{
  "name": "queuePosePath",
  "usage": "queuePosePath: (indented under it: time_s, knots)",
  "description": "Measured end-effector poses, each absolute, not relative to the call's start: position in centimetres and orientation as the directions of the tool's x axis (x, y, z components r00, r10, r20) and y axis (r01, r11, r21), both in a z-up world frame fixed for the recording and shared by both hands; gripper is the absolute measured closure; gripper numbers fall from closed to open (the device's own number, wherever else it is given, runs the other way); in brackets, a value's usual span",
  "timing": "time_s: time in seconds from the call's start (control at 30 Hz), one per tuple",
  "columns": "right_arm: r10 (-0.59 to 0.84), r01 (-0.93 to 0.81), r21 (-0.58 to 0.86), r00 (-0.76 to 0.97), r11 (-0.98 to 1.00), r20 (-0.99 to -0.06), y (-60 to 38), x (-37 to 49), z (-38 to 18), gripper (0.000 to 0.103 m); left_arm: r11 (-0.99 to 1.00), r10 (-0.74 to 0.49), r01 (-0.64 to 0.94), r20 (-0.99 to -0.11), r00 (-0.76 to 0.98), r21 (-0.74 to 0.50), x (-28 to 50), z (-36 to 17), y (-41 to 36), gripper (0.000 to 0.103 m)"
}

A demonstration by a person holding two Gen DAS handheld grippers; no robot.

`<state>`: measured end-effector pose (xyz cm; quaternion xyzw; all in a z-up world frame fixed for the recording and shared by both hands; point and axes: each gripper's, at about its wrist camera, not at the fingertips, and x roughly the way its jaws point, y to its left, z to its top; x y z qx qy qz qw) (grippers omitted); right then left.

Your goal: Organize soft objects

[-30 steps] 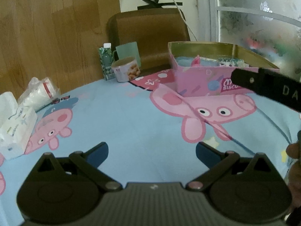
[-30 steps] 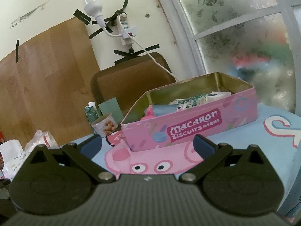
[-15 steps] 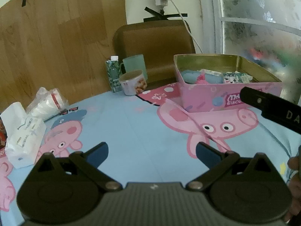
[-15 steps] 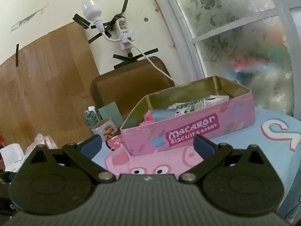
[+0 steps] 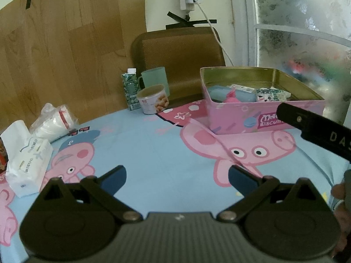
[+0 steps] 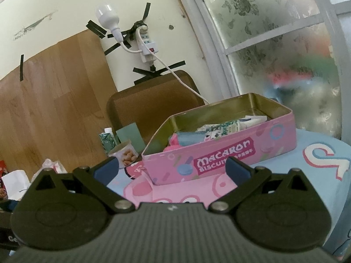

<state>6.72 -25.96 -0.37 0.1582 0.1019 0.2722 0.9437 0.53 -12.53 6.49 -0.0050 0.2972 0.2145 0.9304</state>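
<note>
A pink biscuit tin (image 5: 239, 118) (image 6: 219, 153) stands open on the cartoon tablecloth (image 5: 153, 144), holding a blue soft pack (image 5: 221, 93), a pink soft item (image 5: 232, 96) and patterned tissue packs (image 5: 271, 94) (image 6: 221, 128). A white tissue pack (image 5: 26, 164) and a plastic-wrapped white bundle (image 5: 54, 122) lie at the table's left. My left gripper (image 5: 177, 176) hovers open and empty above the cloth, well short of the tin. My right gripper (image 6: 172, 167) is open and empty in front of the tin; its black body (image 5: 316, 129) crosses the left wrist view.
A green carton (image 5: 130, 88), a green mug (image 5: 154, 81) and a snack tub (image 5: 153, 98) stand at the table's far edge before a brown chair back (image 5: 177, 54). A power strip with cable (image 6: 145, 46) hangs on the wall. A frosted window (image 6: 274, 43) is right.
Both grippers have pulled back and tilted upward, so the tin sits lower and farther in each view. Both stayed open and empty. Nothing on the table moved.
</note>
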Motion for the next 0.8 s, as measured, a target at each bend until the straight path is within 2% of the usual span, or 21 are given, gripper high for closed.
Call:
queuePosePath:
  time_s: [0.8]
  knots:
    - [0.545,-0.477,0.359,0.831,0.802,-0.115,-25.88,6.77,-0.59,0.000,0.922,0.359,-0.377,-0.567,0.742,0.089,0.19,6.29,-12.84,0.000]
